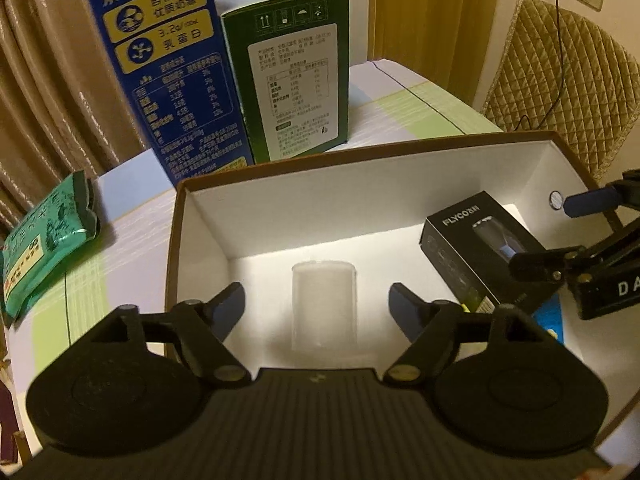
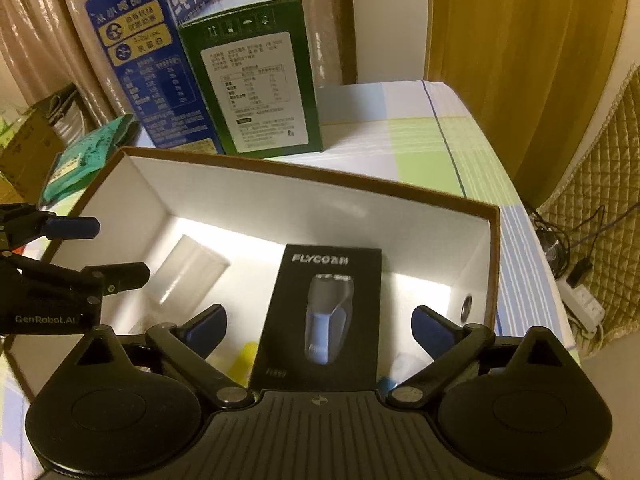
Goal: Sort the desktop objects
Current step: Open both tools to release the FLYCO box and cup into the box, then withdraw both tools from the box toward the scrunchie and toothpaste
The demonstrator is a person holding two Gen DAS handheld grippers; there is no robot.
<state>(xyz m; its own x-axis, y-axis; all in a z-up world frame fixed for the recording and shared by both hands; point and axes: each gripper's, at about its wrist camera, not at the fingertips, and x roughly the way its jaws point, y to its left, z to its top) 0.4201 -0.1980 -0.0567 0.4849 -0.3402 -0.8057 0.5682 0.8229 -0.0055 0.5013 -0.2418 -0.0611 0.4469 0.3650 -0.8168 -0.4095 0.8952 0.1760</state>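
Left gripper [image 1: 316, 306]: spread wide above the clear plastic cup [image 1: 324, 306], pads clear of it; the cup lies on its side on the floor of the brown-rimmed box [image 1: 360, 151].
Right gripper [image 2: 319, 330]: spread wide over the black shaver box [image 2: 320, 312], touching nothing; that lies flat toward the box's right end.
Still outside: green packet [image 1: 44, 240] near the counter's left edge; blue carton [image 1: 168, 76] and green carton [image 1: 296, 76] upright behind.
Doing it well: judging by this, lift both grippers straight up, clearing the rim before reaching for the packet.
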